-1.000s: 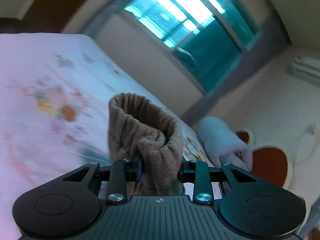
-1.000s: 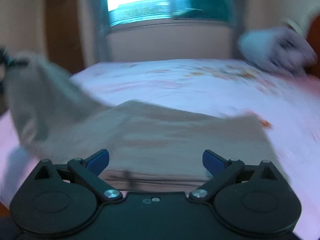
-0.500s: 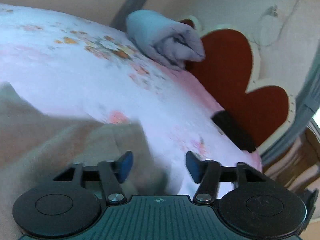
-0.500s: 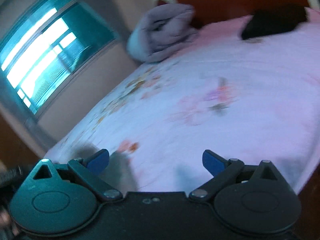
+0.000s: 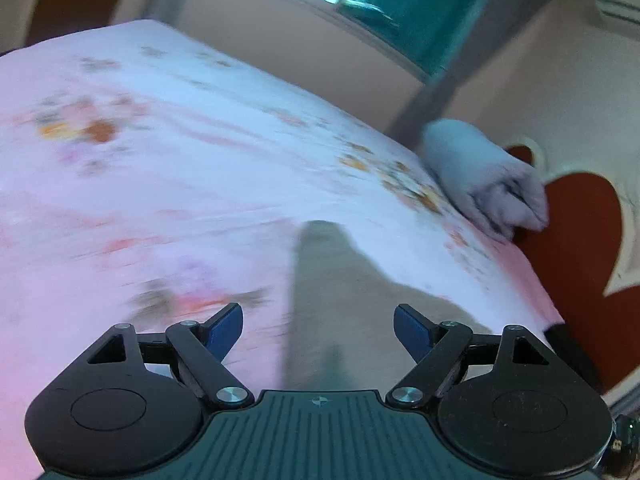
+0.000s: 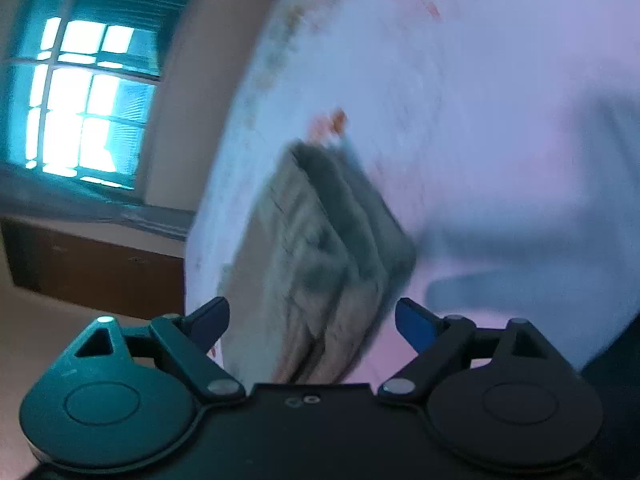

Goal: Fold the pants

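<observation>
The tan pants lie on the pink flowered bed sheet, blurred in the left wrist view, reaching under my left gripper. That gripper is open and empty, just above the cloth. In the right wrist view the pants show as a folded stack of several layers near the bed's edge. My right gripper is open and empty, with the folded stack between and beyond its fingers. Both views are motion-blurred.
A rolled grey blanket lies at the head of the bed beside a red heart-shaped headboard. A window and a wooden cabinet stand beyond the bed's edge.
My left gripper was shut on the pants' waistband a second ago; it has let go and now stands open over the laid cloth. Both cameras have swung sharply; the pants now lie folded.
</observation>
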`<state>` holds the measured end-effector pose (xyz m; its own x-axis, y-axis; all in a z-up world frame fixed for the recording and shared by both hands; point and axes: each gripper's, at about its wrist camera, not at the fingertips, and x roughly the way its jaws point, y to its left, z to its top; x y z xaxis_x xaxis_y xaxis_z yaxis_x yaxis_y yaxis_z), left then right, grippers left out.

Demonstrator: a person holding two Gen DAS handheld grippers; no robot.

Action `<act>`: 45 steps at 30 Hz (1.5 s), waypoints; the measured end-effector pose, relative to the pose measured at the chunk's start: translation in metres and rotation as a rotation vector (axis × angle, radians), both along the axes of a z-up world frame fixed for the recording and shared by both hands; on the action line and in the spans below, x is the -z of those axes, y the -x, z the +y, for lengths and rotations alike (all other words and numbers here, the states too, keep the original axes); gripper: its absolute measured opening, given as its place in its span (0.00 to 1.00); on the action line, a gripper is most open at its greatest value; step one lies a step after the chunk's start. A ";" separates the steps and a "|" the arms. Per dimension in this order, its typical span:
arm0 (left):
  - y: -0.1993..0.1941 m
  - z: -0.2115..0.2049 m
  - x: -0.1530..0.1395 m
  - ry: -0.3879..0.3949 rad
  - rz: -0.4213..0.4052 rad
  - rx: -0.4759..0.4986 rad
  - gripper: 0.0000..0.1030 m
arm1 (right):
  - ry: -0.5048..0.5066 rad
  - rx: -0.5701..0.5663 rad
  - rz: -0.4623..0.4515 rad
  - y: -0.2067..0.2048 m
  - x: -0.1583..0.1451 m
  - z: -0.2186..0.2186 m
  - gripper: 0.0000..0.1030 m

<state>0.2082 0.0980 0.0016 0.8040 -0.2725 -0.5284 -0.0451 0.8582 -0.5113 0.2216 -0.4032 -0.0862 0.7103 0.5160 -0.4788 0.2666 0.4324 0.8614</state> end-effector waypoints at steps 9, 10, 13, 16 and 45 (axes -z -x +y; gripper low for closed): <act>0.018 0.015 0.046 -0.189 0.075 0.037 0.80 | 0.113 0.026 0.053 -0.032 -0.001 0.032 0.33; 0.013 0.006 0.048 -0.259 0.078 0.071 0.80 | 0.153 0.013 0.028 -0.033 -0.007 0.039 0.32; 0.022 -0.025 0.049 -0.444 0.049 0.221 0.80 | 0.206 -0.013 -0.097 -0.026 -0.033 0.049 0.29; 0.026 -0.050 0.049 -0.523 -0.013 0.296 0.81 | 0.241 -0.056 -0.278 -0.029 -0.069 0.065 0.28; -0.015 -0.060 0.068 -0.548 0.111 0.154 0.89 | 0.264 -0.049 0.011 -0.065 -0.006 0.058 0.34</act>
